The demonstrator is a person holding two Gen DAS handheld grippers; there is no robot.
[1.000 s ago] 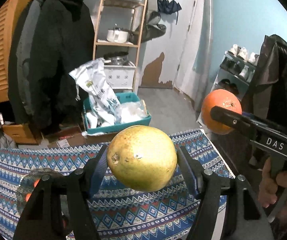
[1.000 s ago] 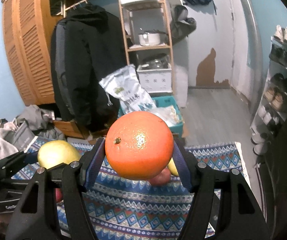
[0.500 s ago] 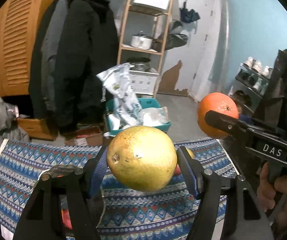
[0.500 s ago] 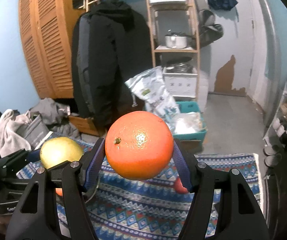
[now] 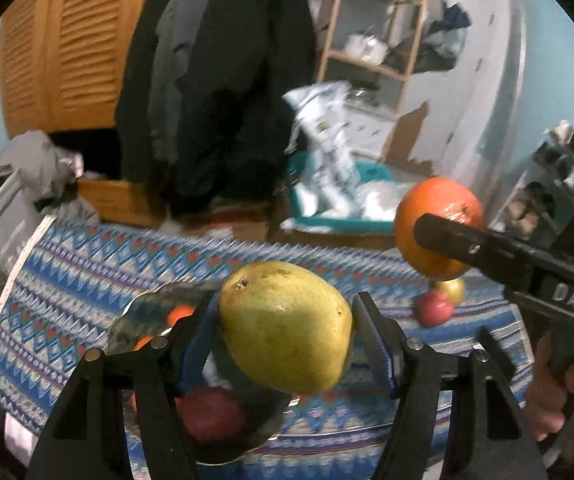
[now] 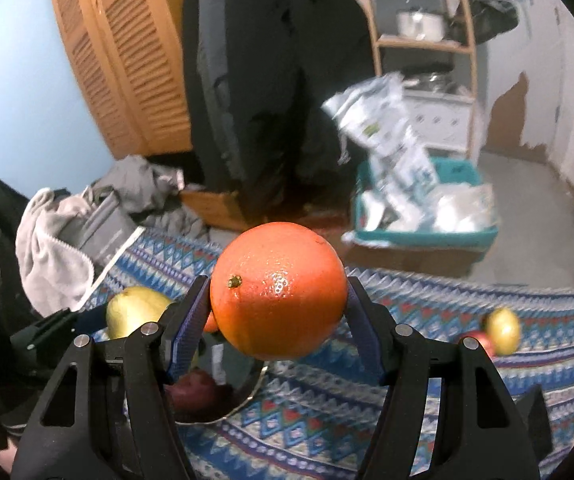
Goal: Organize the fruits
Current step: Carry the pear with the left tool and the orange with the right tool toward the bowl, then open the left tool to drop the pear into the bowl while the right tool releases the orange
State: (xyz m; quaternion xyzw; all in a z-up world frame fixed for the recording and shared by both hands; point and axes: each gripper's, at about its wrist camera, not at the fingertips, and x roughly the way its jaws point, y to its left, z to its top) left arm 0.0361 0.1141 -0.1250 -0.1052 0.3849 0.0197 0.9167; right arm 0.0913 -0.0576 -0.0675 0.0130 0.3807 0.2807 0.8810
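Note:
My left gripper (image 5: pixel 286 302) is shut on a yellow pear (image 5: pixel 287 332), which hangs tilted just above a metal bowl (image 5: pixel 155 304) on the patterned cloth. The bowl holds a red apple (image 5: pixel 211 416) and small orange fruits (image 5: pixel 179 314). To the right, my right gripper (image 5: pixel 435 226) grips an orange (image 5: pixel 435 208). In the right wrist view that gripper (image 6: pixel 278 282) is shut on the orange (image 6: pixel 279 292), held over the bowl's (image 6: pixel 253 390) right rim. There the pear (image 6: pixel 135 312) shows at the left. A loose red apple (image 6: pixel 477 340) and a yellow fruit (image 6: pixel 503 330) lie on the cloth at the right.
The blue patterned cloth (image 5: pixel 87 272) covers the table, whose far edge runs behind the bowl. Beyond it are a teal bin with bags (image 6: pixel 427 216), a dark coat (image 6: pixel 267 80), a wooden shelf rack (image 6: pixel 423 40) and piled grey clothes (image 6: pixel 59 240) at the left.
Both grippers have swung left and sunk toward the table with their fruits. The bowl now lies under them. The pear has tipped between the left fingers.

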